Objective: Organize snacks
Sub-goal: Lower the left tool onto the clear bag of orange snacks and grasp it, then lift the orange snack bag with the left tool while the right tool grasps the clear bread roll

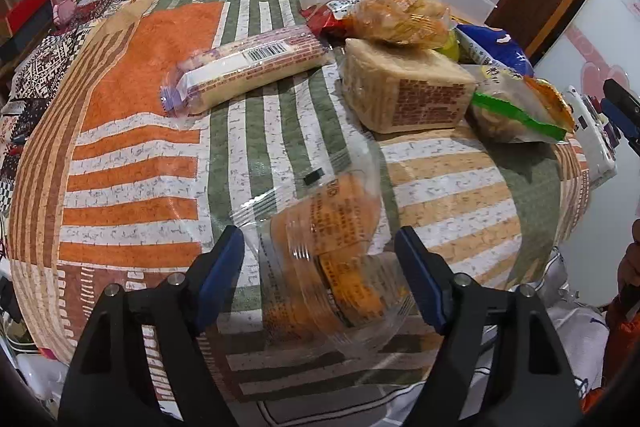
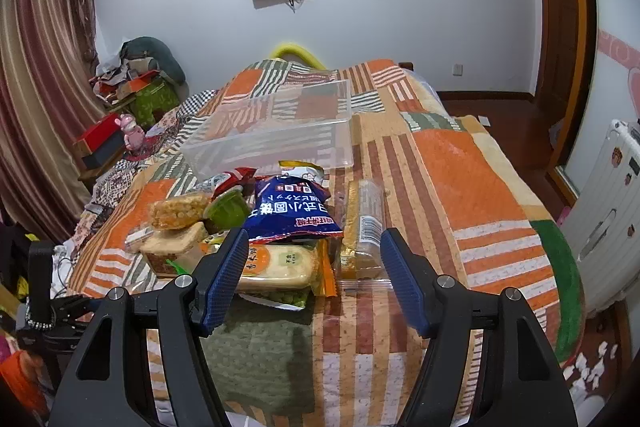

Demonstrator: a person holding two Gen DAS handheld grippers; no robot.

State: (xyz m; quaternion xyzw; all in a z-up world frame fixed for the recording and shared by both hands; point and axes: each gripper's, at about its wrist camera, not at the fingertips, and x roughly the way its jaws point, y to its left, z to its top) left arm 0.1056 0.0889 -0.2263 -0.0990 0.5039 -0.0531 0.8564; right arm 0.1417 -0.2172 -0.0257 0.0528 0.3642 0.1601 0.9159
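My left gripper (image 1: 320, 279) points down over a clear-wrapped packet of orange biscuits (image 1: 332, 247) lying on the bedspread. Its blue pads (image 1: 222, 279) stand on either side; the loose wrapper reaches them, but the biscuits are not squeezed. Beyond lie a long barcode pack (image 1: 248, 67), a beige block pack (image 1: 404, 87) and a puff bag (image 1: 400, 15). My right gripper (image 2: 314, 279) hangs open just short of the snack pile, facing a yellow cracker pack (image 2: 276, 267), a gold-ended roll (image 2: 360, 227) and a blue bag (image 2: 292, 211). A clear plastic bin (image 2: 272, 131) stands behind the pile.
Everything lies on a patchwork bedspread (image 2: 460, 187). A white radiator (image 2: 608, 219) stands to the right of the bed. Boxes, clothes and a pink toy (image 2: 130, 133) crowd the left side. A green-striped bag (image 1: 516, 107) lies near the bed's right edge.
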